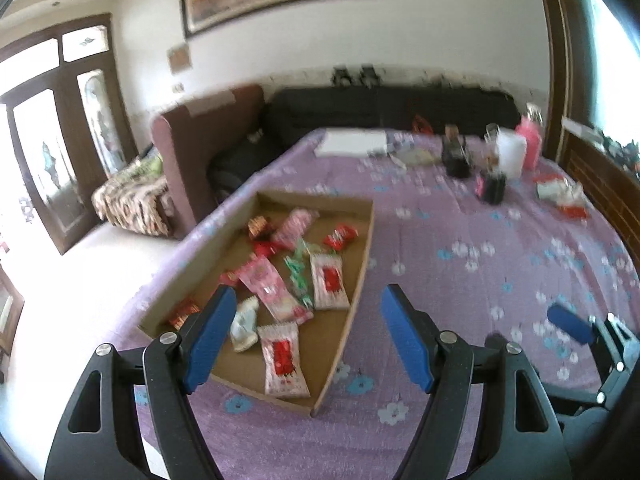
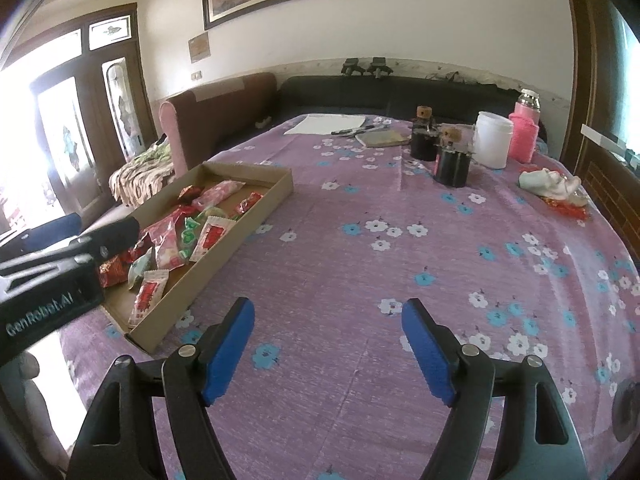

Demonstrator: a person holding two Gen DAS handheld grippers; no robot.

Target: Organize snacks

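Left wrist view: left tongs spread wide, nothing held, hovering over near end of shallow brown cardboard tray w/ loose red, pink & green wrapped snacks inside. Tray sits on purple floral-cloth tabletop, near its left edge. Right tongs also wide apart, empty, above bare cloth just right of tray. White plastic tub & pink-sleeved flask at far side.

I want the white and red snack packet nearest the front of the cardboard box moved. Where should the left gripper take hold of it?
The white and red packet lies flat on the floor of the cardboard box, apart from the others. I would bring the open left gripper down from above and pinch across its two long edges near the middle, since the low box walls probably block a sideways approach.
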